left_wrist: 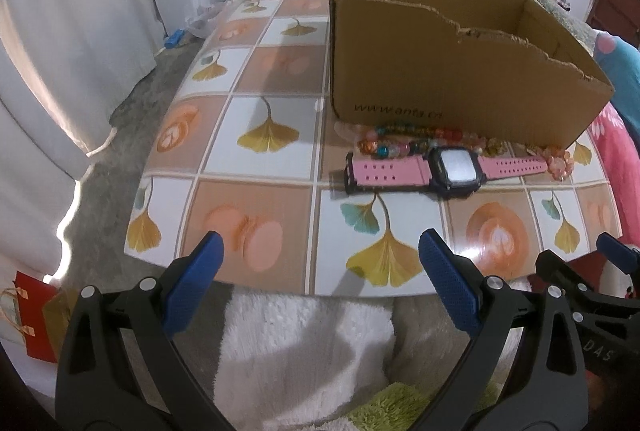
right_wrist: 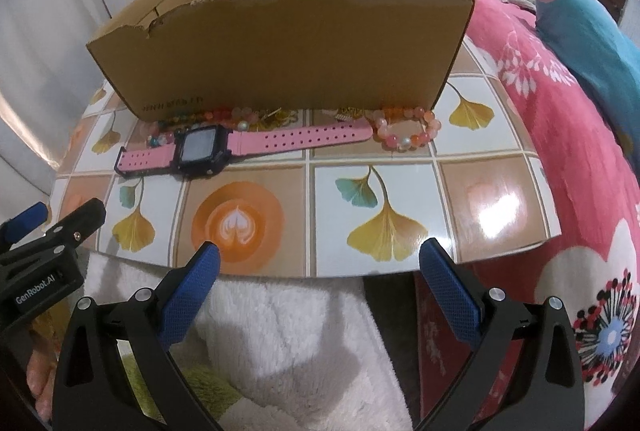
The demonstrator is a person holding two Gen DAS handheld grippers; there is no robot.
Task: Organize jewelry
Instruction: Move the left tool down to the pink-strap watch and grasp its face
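Holding both grippers back at the near edge of the worktop point(right_wrist: 500, 215), left gripper point(left_wrist: 320, 251) and right gripper point(right_wrist: 320, 263) spread wide and empty, I see the pink watch point(right_wrist: 208, 149) and bead bracelets point(right_wrist: 408, 129) lying tight against the cardboard box point(right_wrist: 280, 47). Reaching in, I could snag the tangled beads or shove the box.

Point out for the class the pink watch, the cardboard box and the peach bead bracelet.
pink watch point(right_wrist: 202, 150), right wrist view, on its dark screen.
cardboard box point(right_wrist: 280, 55), right wrist view, on its near outer wall.
peach bead bracelet point(right_wrist: 434, 125), right wrist view, on a bead at the loop's right side.
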